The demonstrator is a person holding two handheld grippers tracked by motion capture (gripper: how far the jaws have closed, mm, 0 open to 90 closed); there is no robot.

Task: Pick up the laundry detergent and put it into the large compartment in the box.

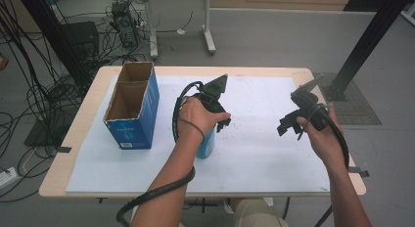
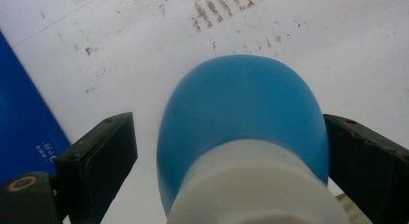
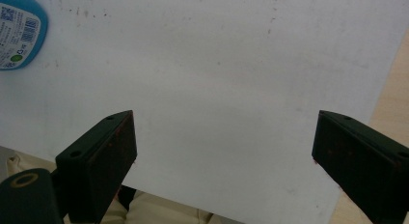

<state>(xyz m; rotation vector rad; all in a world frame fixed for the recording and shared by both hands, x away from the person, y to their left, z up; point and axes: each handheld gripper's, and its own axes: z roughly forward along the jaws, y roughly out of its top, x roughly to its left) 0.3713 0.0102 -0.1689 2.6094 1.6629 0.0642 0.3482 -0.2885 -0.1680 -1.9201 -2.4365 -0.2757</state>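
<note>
On the white sheet (image 1: pixel 274 153) covering the worktop (image 1: pixel 88 114), we are standing over a blue bottle (image 2: pixel 241 118) with a white cap (image 2: pixel 255 185), which is sitting upright near the middle, just to the right of an open blue cardboard box (image 1: pixel 133 107). We are bringing the left gripper (image 1: pixel 215 120) down around the bottle's upper part: in the left gripper view the jaws are straddling it, standing wide, with a clear gap on one side and the other jaw close against the blue shoulder, so we are judging that nothing is clamped yet. We are holding the right gripper (image 1: pixel 293 123) well apart to the right, above bare sheet, its jaws standing wide and empty.

We are reading this as the grasping step on the bottle, with the box as a likely destination, though that is a guess. The next move is calling for centring the bottle between the jaws, then closing evenly, so the rounded, smooth body is not squirting sideways or tipping. A hold lower on the shoulder may be steadier than one near the cap.
</note>
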